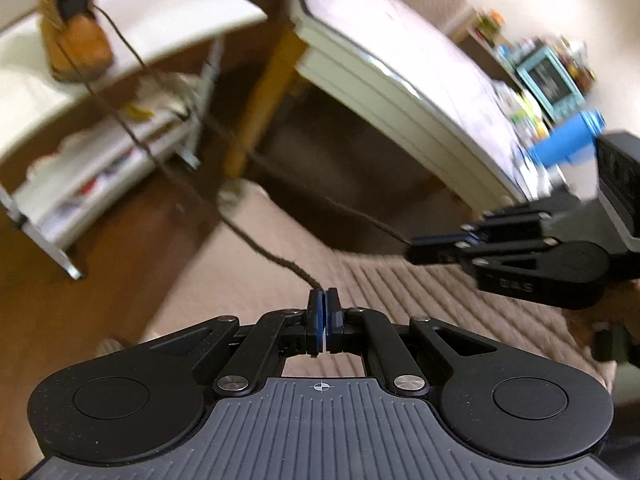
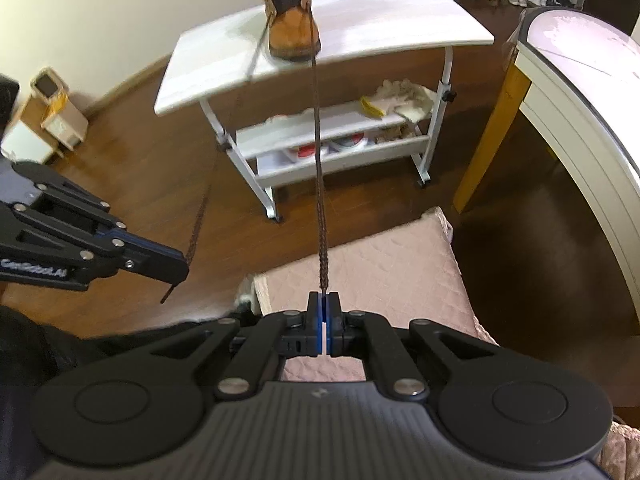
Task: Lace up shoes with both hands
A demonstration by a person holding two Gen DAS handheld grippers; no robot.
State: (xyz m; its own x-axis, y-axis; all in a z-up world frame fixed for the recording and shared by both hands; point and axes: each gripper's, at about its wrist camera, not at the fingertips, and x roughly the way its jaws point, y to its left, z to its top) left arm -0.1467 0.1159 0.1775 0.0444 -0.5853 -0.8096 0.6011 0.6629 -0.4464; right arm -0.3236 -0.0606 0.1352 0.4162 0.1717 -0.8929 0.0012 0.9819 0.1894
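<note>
A tan boot [image 2: 293, 20] stands upright on a white table [image 2: 360, 20], far from both grippers; it also shows in the left wrist view [image 1: 76, 36]. Two long dark brown lace ends run taut from it. My left gripper [image 1: 324, 294] is shut on one lace end [image 1: 256, 244]. My right gripper [image 2: 324, 298] is shut on the other lace end [image 2: 318, 160]. Each gripper shows in the other's view: the right gripper [image 1: 412, 252] at the right, the left gripper [image 2: 182, 266] at the left with a short lace tail hanging below.
The table has lower shelves [image 2: 332, 136] with cloths and small items. A white bed [image 2: 580, 92] with a yellow wooden leg stands at the right. A pink quilted cushion [image 2: 372, 256] lies below the grippers. Small boxes [image 2: 52, 116] sit by the left wall on the brown floor.
</note>
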